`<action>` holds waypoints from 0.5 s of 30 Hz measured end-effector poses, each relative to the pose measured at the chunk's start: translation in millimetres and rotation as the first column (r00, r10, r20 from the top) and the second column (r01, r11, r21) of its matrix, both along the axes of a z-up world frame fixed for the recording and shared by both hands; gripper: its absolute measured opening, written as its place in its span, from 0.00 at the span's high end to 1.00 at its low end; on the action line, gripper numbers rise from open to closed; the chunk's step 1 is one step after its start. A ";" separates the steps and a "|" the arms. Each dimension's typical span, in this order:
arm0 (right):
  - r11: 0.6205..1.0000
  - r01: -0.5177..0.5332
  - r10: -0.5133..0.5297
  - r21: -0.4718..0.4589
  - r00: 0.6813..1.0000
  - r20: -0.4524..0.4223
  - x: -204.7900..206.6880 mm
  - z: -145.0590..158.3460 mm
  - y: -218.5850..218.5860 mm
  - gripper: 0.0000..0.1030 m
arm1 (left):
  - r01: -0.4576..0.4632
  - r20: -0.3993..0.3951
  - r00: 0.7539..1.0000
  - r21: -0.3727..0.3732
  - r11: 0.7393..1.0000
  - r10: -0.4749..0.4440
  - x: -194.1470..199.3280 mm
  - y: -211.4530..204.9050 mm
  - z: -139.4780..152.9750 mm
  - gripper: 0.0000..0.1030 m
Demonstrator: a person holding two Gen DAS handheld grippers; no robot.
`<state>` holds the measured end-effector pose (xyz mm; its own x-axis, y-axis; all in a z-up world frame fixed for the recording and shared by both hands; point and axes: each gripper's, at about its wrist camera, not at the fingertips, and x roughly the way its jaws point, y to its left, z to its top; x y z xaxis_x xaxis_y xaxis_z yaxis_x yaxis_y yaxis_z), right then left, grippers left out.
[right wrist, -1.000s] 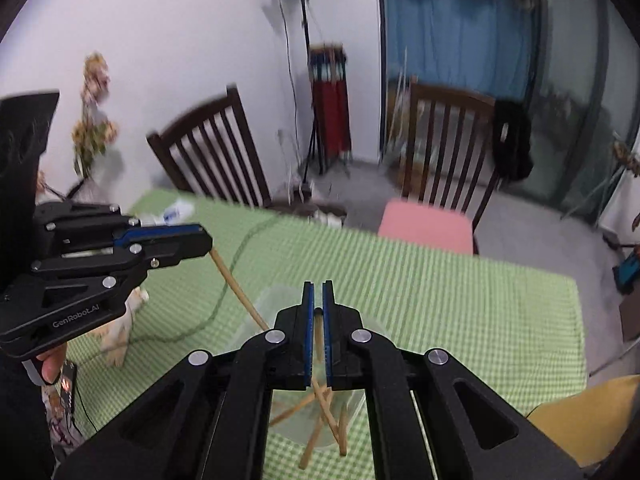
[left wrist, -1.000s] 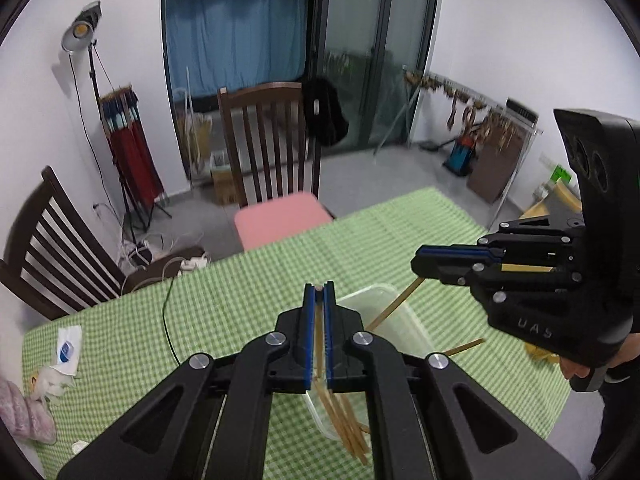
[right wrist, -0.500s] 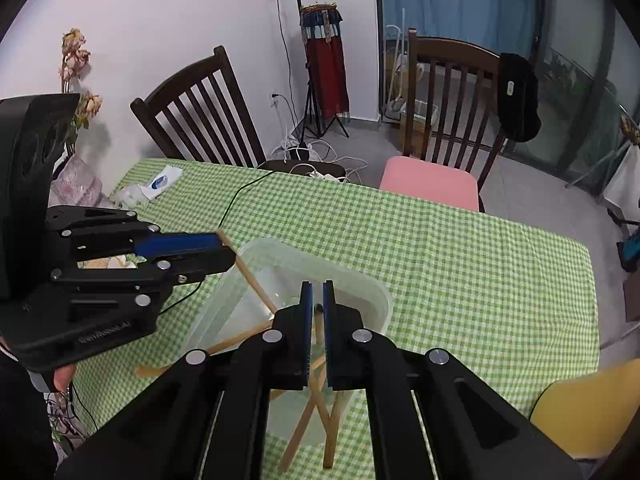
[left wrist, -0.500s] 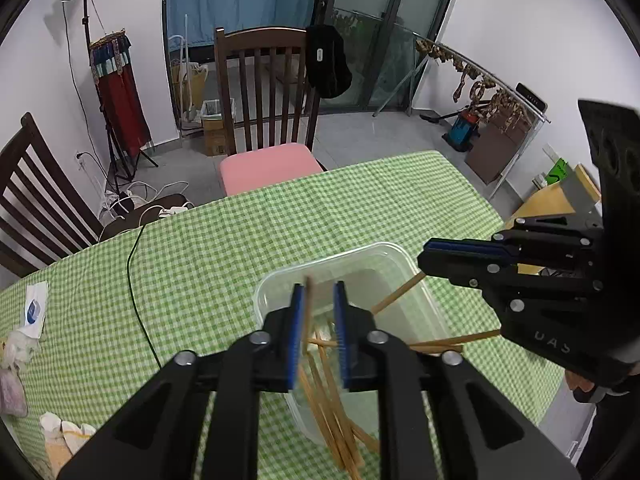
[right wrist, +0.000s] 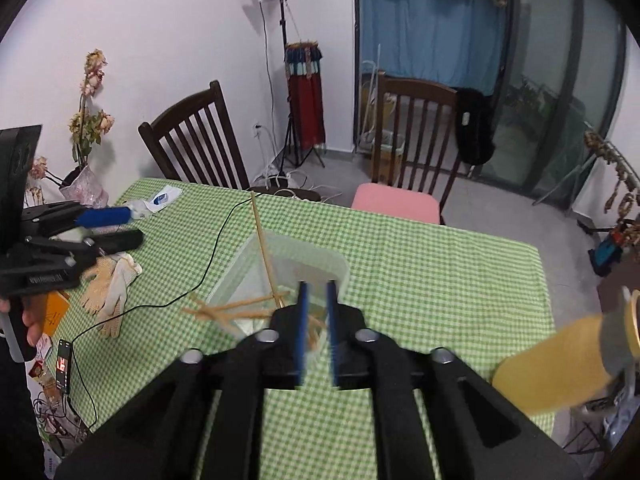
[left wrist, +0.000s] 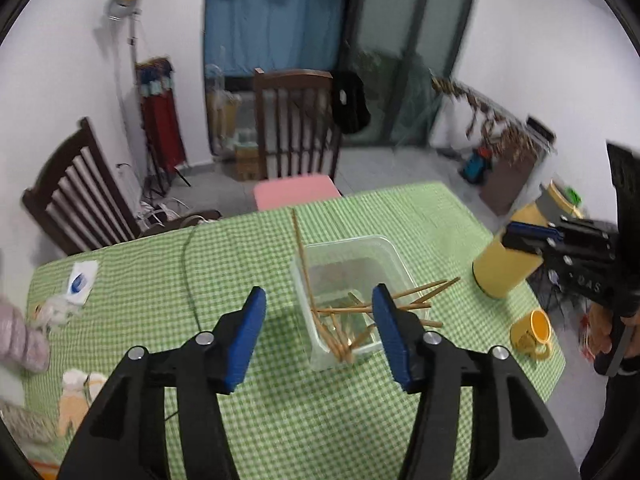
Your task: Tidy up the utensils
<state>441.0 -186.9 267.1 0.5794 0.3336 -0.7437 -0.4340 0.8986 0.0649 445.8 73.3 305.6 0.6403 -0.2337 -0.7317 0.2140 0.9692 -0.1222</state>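
Note:
A clear plastic tub [left wrist: 394, 254] [right wrist: 244, 264] stands on the green checked tablecloth and holds several wooden chopsticks [left wrist: 340, 332] [right wrist: 236, 310]. One chopstick [left wrist: 301, 250] [right wrist: 264, 252] leans upright against the tub's rim. Others stick out over the rim. My left gripper [left wrist: 318, 300] is wide open and empty above the tub's near side; it also shows at the left of the right wrist view [right wrist: 108, 226]. My right gripper [right wrist: 316, 288] is slightly open and empty over the tub; it shows at the right of the left wrist view [left wrist: 528, 234].
A yellow cylinder container [left wrist: 510, 260] [right wrist: 560, 364] and a yellow mug [left wrist: 532, 330] stand right of the tub. White gloves [right wrist: 110, 288], a black cable [right wrist: 208, 264], a phone [right wrist: 63, 364] and a vase [right wrist: 86, 192] are on the left. Wooden chairs [left wrist: 296, 120] stand behind the table.
My left gripper opened wide and let go of its chopstick, which now leans in the tub. My right gripper opened a little and released its chopstick. Both grippers rose and drew back.

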 end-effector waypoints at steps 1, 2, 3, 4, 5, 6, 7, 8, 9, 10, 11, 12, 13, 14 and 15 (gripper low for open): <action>1.000 0.004 -0.004 0.002 1.000 0.019 -13.8 1.1 -5.5 0.51 | -0.009 0.015 1.000 -0.011 1.000 0.010 -13.4 3.4 0.5 0.47; 1.000 0.007 -0.007 0.000 0.999 0.033 -22.9 0.8 -8.9 0.46 | -0.015 0.024 1.000 -0.014 1.000 0.015 -26.9 5.8 -0.5 0.44; 1.000 0.010 -0.010 -0.006 0.999 0.041 -30.2 -0.3 -11.4 0.46 | -0.019 0.032 0.999 -0.009 1.000 0.019 -37.4 6.9 -1.2 0.43; 1.000 0.013 -0.013 -0.012 0.999 0.043 -39.2 -3.0 -14.0 0.46 | -0.025 0.048 0.999 -0.006 1.000 0.026 -50.2 8.4 -1.8 0.41; 1.000 0.015 -0.014 -0.011 0.999 0.044 -47.1 -5.5 -16.2 0.44 | -0.029 0.072 0.997 -0.007 1.000 0.030 -63.5 9.1 -2.3 0.38; 1.000 0.022 -0.021 -0.015 0.998 0.052 -57.4 -9.1 -18.3 0.43 | -0.034 0.101 0.994 -0.014 0.999 0.035 -78.1 10.1 -3.1 0.36; 0.999 0.029 -0.027 -0.022 0.998 0.065 -64.2 -9.7 -18.7 0.40 | -0.046 0.125 0.991 -0.026 0.999 0.049 -88.8 12.0 -4.0 0.36; 0.999 0.037 -0.034 -0.032 0.995 0.092 -74.6 -11.7 -19.0 0.38 | -0.060 0.155 0.986 -0.047 0.997 0.066 -104.2 14.4 -6.8 0.34; 0.998 0.039 -0.035 -0.039 0.993 0.111 -81.9 -12.7 -18.4 0.38 | -0.064 0.169 0.983 -0.057 0.996 0.072 -113.0 14.4 -9.7 0.34; 0.998 0.041 -0.034 -0.049 0.990 0.136 -92.7 -15.6 -17.1 0.37 | -0.074 0.188 0.978 -0.068 0.995 0.085 -125.9 13.8 -15.6 0.34; 0.998 0.043 -0.034 -0.050 0.988 0.153 -102.0 -18.2 -16.2 0.35 | -0.075 0.198 0.976 -0.064 0.995 0.086 -136.6 11.6 -22.1 0.33; 0.998 0.042 -0.034 -0.043 0.985 0.172 -111.2 -20.5 -15.6 0.34 | -0.077 0.204 0.975 -0.060 0.995 0.088 -145.7 8.5 -26.0 0.33; 0.999 0.041 -0.035 -0.033 0.982 0.184 -117.9 -21.7 -16.3 0.32 | -0.084 0.215 0.972 -0.056 0.995 0.094 -153.9 5.9 -30.9 0.33; 0.999 0.043 -0.038 -0.025 0.981 0.192 -124.8 -23.7 -15.4 0.32 | -0.084 0.230 0.969 -0.049 0.995 0.093 -161.7 4.0 -35.5 0.33; 0.999 0.041 -0.037 -0.016 0.979 0.199 -132.6 -27.1 -15.6 0.32 | -0.081 0.251 0.964 -0.043 0.996 0.089 -170.4 0.7 -40.9 0.33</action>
